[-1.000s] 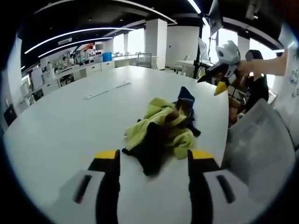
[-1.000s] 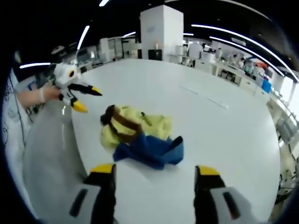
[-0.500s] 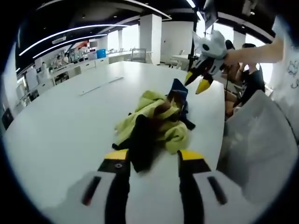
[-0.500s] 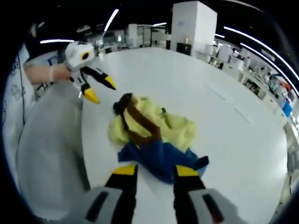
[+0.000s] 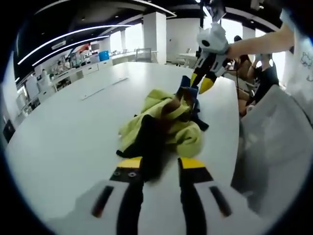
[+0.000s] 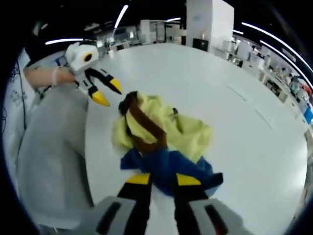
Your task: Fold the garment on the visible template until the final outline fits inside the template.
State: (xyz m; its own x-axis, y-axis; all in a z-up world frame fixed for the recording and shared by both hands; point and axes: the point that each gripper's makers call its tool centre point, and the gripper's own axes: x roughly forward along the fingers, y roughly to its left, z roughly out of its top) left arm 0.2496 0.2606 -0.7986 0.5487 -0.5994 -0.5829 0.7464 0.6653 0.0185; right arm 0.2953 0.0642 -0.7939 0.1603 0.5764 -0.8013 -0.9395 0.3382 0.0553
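Observation:
A crumpled garment lies on the white table: yellow-green cloth with a brown band, a dark part and a blue part. In the left gripper view my left gripper is low over the dark end, jaws narrowly apart with dark cloth seen between them. My right gripper, held by a hand, hovers at the blue far end. In the right gripper view the garment has its blue part nearest. My right gripper stands narrowly open over it. The left gripper sits just beside the brown end, tips apart.
A grey surface runs along the table's edge beside the garment, and it is also on the left in the right gripper view. Seated people and chairs are beyond the far end. Broad bare tabletop stretches away from the garment.
Both grippers have moved in to the garment's two ends and their jaws have narrowed from wide open. The garment lies as before.

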